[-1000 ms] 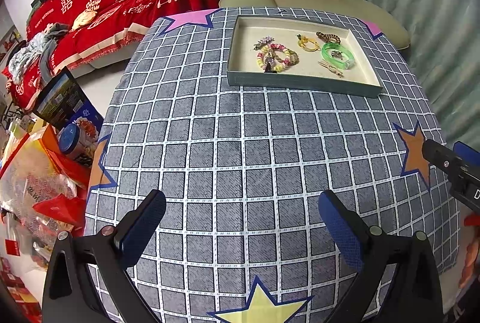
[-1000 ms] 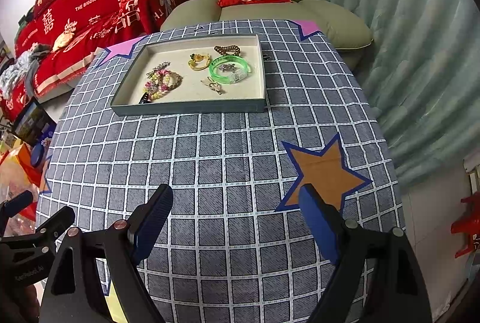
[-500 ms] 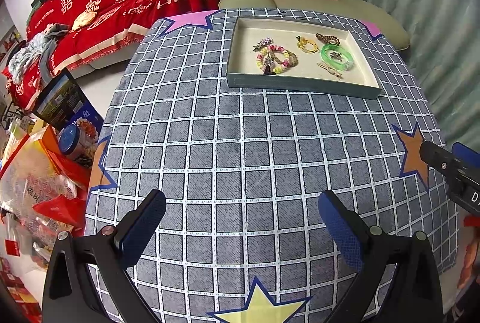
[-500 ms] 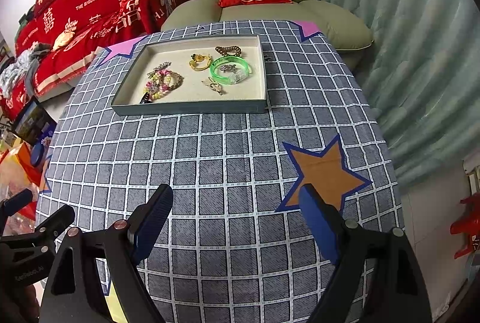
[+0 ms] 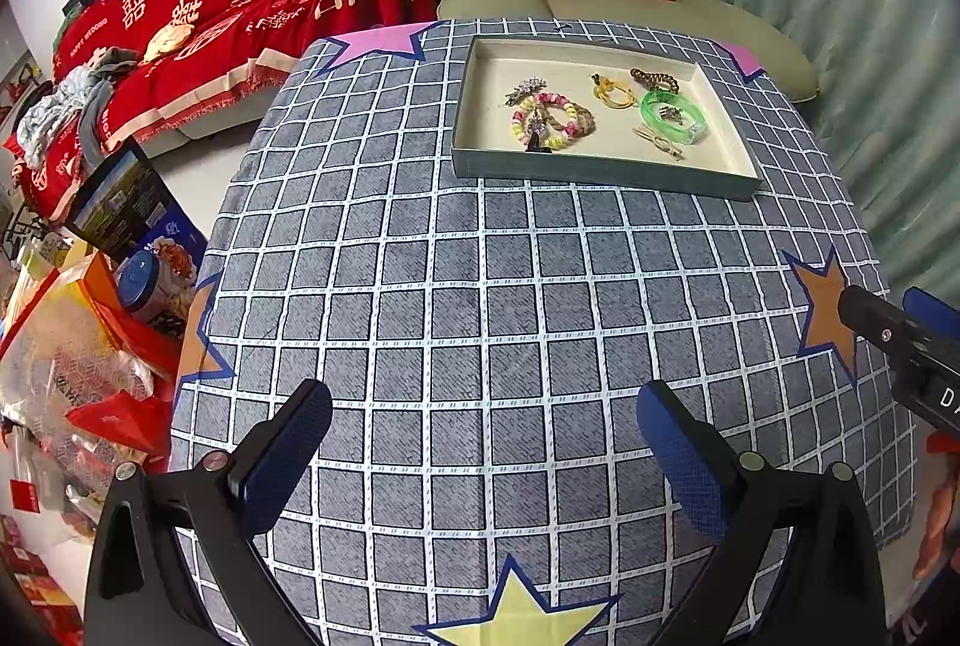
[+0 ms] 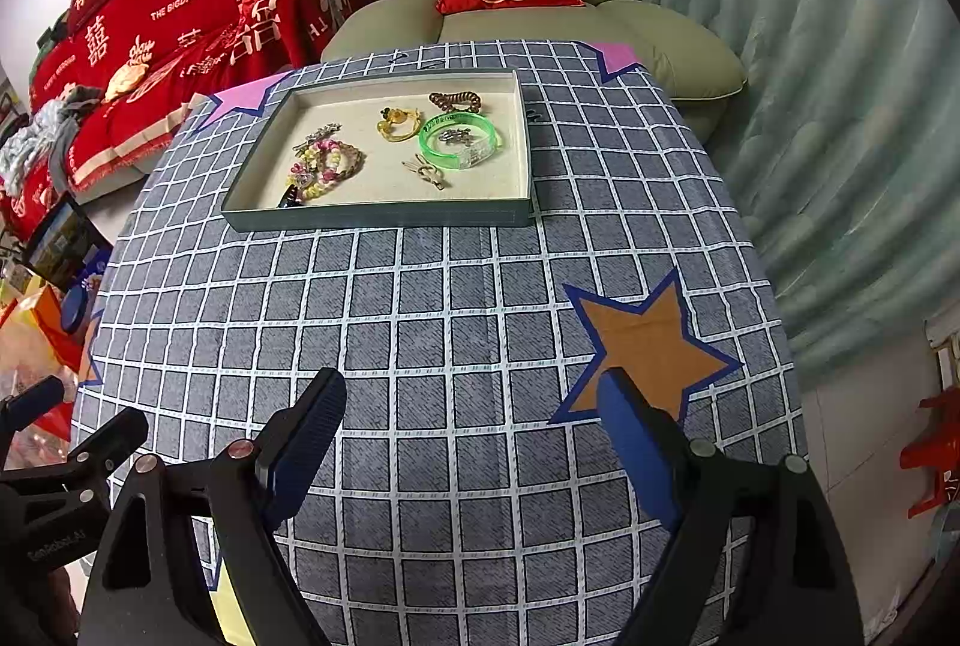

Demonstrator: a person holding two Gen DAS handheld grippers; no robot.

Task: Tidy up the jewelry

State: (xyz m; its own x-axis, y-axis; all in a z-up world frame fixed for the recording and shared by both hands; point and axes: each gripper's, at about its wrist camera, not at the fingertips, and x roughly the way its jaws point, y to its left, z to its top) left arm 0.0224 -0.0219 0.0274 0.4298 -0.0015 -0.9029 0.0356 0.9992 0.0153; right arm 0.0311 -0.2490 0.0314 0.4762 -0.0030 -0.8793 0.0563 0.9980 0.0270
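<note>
At the far side of the checked tabletop [image 5: 480, 286] stands a shallow tray [image 5: 600, 169] that holds the jewelry [image 5: 552, 120], a green bangle [image 6: 461, 141] among it. Both the left gripper [image 5: 483, 442] and the right gripper [image 6: 471, 427] hover over the near side with jaws wide apart and empty, well apart from the tray.

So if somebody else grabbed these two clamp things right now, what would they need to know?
Left gripper: open, holding nothing, above the checked tablecloth at its near side.
Right gripper: open, holding nothing, near the orange star.
All the jewelry in view lies in the tray at the table's far side: green bangle, beaded bracelets, yellow piece, brown coil, small metal clip.
Done: every piece seen is in the tray.
Left: possibly nothing; a small dark thing lies just beyond the tray's right edge, too small to identify.
</note>
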